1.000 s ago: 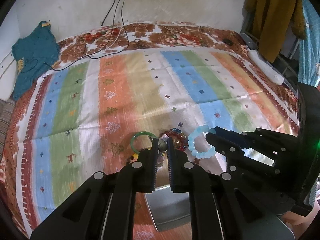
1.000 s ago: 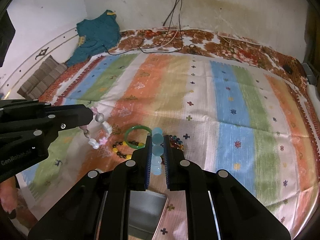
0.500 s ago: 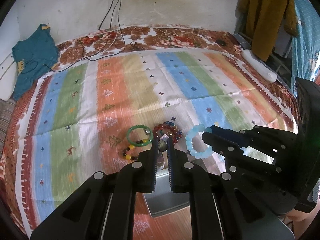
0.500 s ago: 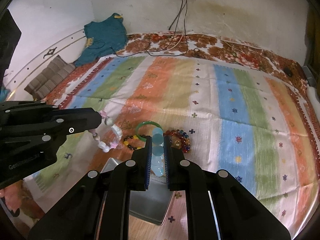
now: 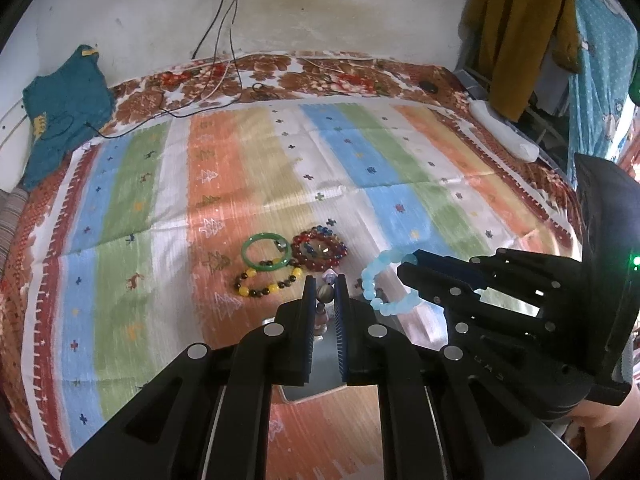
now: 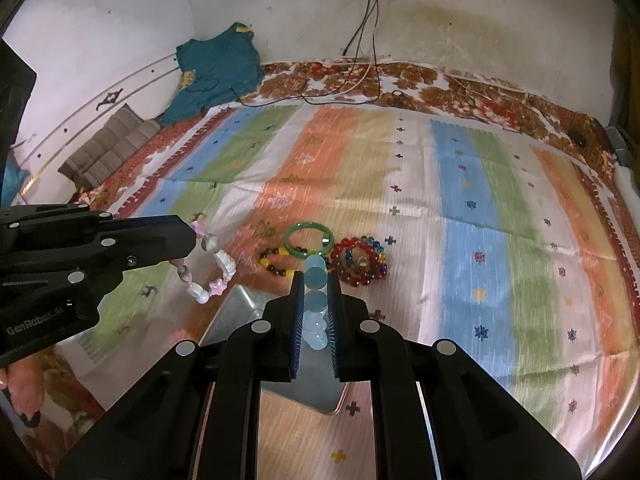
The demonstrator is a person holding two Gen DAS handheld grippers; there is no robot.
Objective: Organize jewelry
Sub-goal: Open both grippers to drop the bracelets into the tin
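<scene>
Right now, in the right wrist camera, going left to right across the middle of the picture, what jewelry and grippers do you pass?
Left gripper → pink and white charm bracelet it holds → yellow and dark bead bracelet → light blue bead bracelet held by the right gripper → red bead bracelet.

A pale blue bead bracelet (image 6: 314,304) and a pink-and-white charm bracelet (image 6: 208,270) hang lifted above a metal tray (image 6: 240,312). On the striped cloth just beyond lie 3 more: green bangle (image 5: 267,251), yellow-and-dark bead bracelet (image 5: 268,286), red bead bracelet (image 5: 320,249).
</scene>
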